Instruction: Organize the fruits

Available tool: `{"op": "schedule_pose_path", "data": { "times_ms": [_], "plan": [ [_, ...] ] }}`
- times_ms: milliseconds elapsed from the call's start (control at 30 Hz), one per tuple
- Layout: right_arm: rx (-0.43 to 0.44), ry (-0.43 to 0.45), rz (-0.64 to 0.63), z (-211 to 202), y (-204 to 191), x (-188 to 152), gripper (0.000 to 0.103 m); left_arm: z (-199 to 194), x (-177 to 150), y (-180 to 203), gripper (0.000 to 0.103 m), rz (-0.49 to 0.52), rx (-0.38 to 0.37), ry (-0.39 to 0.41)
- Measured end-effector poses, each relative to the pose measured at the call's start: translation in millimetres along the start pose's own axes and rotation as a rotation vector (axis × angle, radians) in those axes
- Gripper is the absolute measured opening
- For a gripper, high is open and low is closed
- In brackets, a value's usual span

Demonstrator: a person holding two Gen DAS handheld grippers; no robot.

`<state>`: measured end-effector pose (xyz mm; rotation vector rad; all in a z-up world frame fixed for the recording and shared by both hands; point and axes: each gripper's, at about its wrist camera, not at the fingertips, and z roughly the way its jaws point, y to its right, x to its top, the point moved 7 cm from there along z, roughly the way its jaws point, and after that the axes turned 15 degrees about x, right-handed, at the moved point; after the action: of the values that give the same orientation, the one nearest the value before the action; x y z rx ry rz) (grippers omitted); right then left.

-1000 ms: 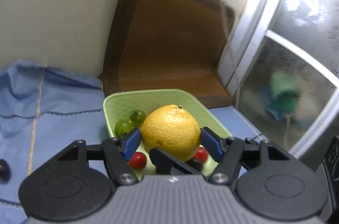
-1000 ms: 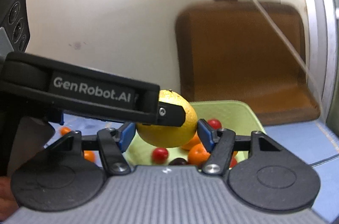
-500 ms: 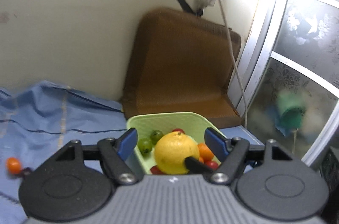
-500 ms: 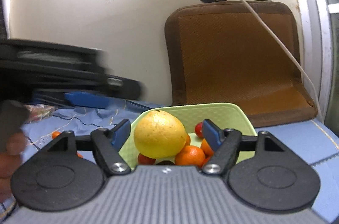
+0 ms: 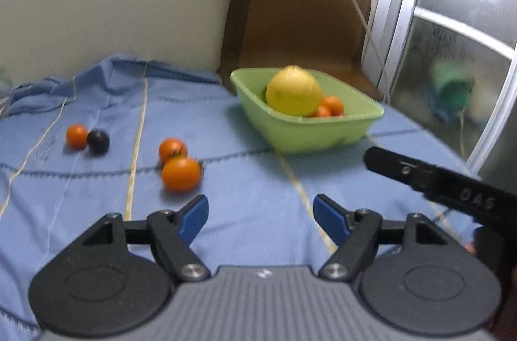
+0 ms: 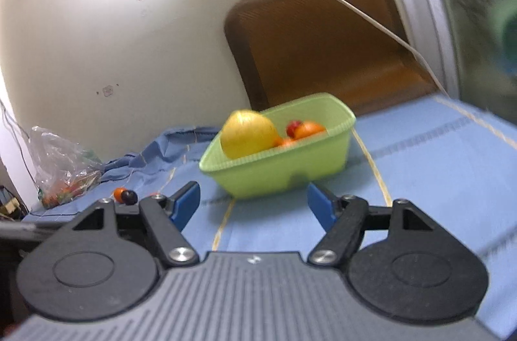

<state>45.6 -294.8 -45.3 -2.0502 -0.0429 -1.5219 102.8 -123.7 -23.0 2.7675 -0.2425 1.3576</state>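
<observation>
On the blue cloth (image 5: 258,211), far left, a small orange fruit (image 5: 76,135) touched a dark plum (image 5: 98,141); two orange tomatoes (image 5: 181,173) lay nearer the middle. They looked light, smooth and soft-skinned, best pinched gently across the middle. Right of them stood the green basket (image 5: 323,134) with the yellow citrus (image 5: 293,90). The left gripper (image 5: 260,211) and the right gripper (image 6: 252,205) both hung spread and empty.
</observation>
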Motion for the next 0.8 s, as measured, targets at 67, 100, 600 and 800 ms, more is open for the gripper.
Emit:
{"op": "schedule_pose_path", "data": {
  "times_ms": [67, 100, 600, 800],
  "plan": [
    [-0.016, -0.009, 0.023, -2.8, 0.0, -5.8, 0.075, -1.4, -6.9, -1.7, 0.074, 0.016, 0.023, -0.005],
    [-0.023, -0.013, 0.029, -3.4, 0.1, -7.6, 0.075, -2.7, -9.2, -2.6, 0.074, 0.021, 0.032, -0.004],
    [-0.077, -0.022, 0.077, -7.5, 2.0, -18.1, 0.075, -5.6, -30.3, -26.7, 0.077, 0.015, 0.138, 0.015],
    [-0.079, -0.033, 0.068, -4.7, 1.8, -18.2, 0.075, -3.5, -31.8, -29.4, 0.079, 0.012, 0.136, 0.015]
  ]
}}
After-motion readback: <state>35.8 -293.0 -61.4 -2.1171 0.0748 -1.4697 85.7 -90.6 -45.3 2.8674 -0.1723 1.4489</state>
